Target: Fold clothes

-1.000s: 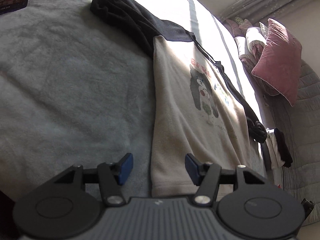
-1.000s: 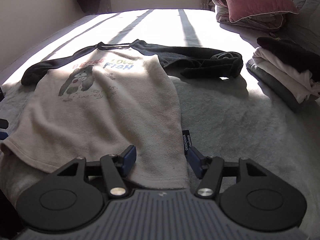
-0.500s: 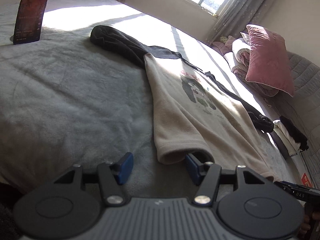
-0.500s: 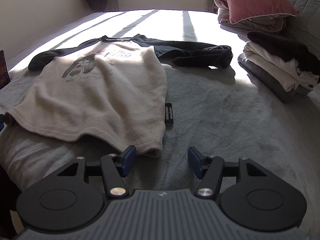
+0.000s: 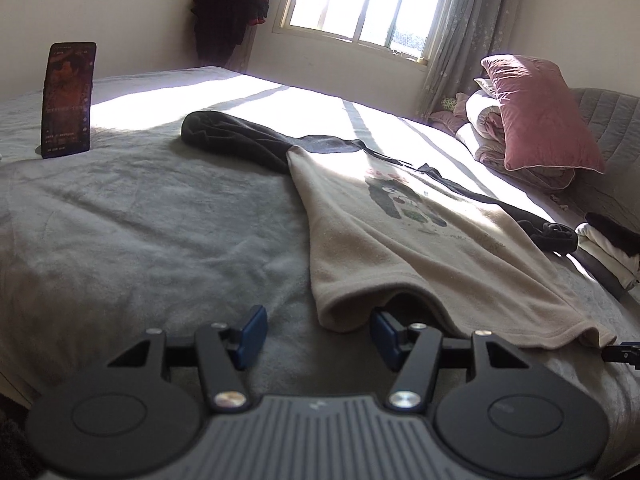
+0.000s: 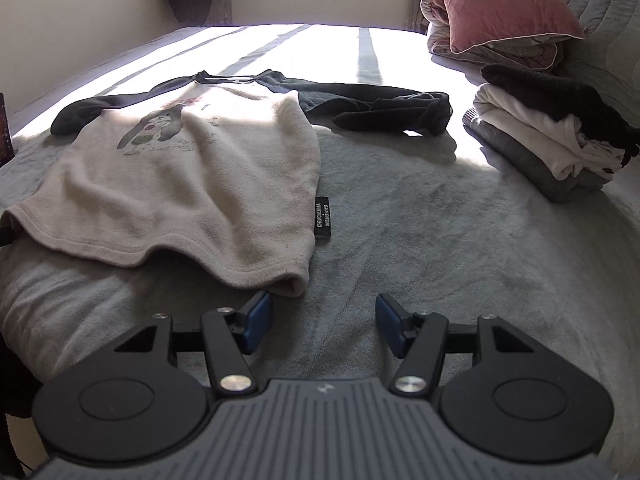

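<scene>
A cream fleece shirt [image 5: 400,240] [image 6: 192,172] with black sleeves and a cartoon print lies flat, front up, on the grey bed cover [image 5: 140,240]. My left gripper [image 5: 318,334] stands open just short of the hem's left corner, whose edge curls up between the blue pads. My right gripper [image 6: 324,322] is open too, low over the cover, with the hem's right corner just ahead of its left pad. Neither gripper holds cloth. The right sleeve [image 6: 384,110] lies bunched and stretched toward the folded pile.
A pile of folded clothes [image 6: 548,140] sits at the right on the bed. A pink pillow [image 5: 536,116] rests on rolled bedding by the headboard. A phone [image 5: 68,100] stands upright at the far left. Dark clothes hang by the window.
The left gripper swung from looking down along the shirt's side to level at its hem corner. The right gripper drew back off the hem, so the corner now lies ahead of it.
</scene>
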